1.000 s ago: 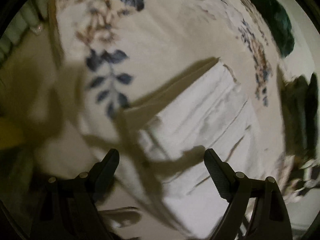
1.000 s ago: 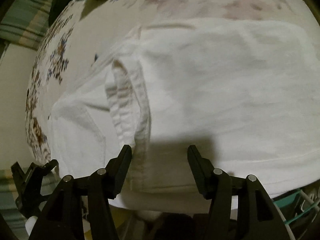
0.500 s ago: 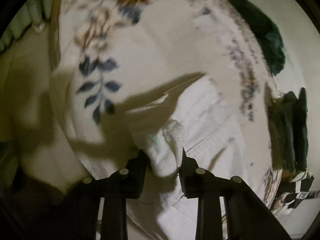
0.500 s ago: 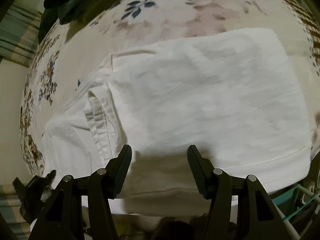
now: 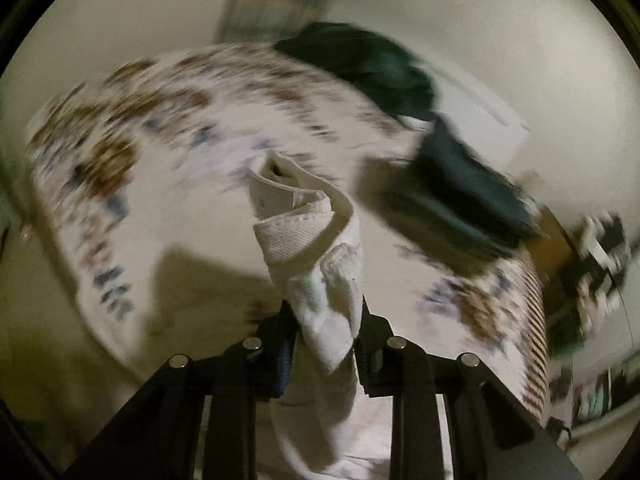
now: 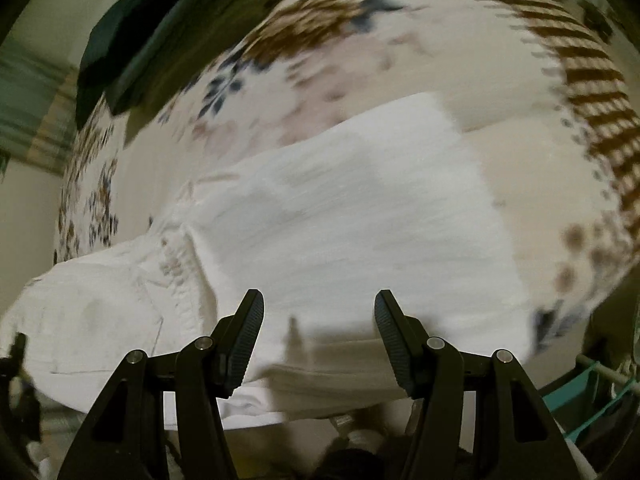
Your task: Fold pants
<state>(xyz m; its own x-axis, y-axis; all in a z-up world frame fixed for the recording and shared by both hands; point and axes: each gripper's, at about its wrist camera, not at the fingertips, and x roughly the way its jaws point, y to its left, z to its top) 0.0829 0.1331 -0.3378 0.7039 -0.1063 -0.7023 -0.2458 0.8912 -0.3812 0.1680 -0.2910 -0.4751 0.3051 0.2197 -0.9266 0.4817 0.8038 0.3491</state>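
The left gripper (image 5: 325, 312) has its jaws squeezed in close on a bunch of the white pants (image 5: 320, 256). The cloth is pinched right between the two jaws. From there it sticks up past the tips, and a thick folded band of it curls over at the top. More white cloth hangs down below the jaws, between the two black arms of the tool.

Far past the left jaws is a flowery cloth (image 5: 168, 128) with brown and blue flowers. It looks blurry. Dark green clothes (image 5: 452, 184) lie on it, ahead and off to the right of the jaws.

The right gripper (image 6: 319, 332) has its jaws wide apart, with nothing between them. Just ahead of the tips the white pants (image 6: 352, 224) lie spread flat, and the near edge of the pants passes under the jaws. A bumpy seam runs ahead of the left jaw. The flowery cloth (image 6: 360, 48) is under the pants and goes on far ahead of the tips. A dark green cloth (image 6: 132, 52) sits far ahead and to the left.
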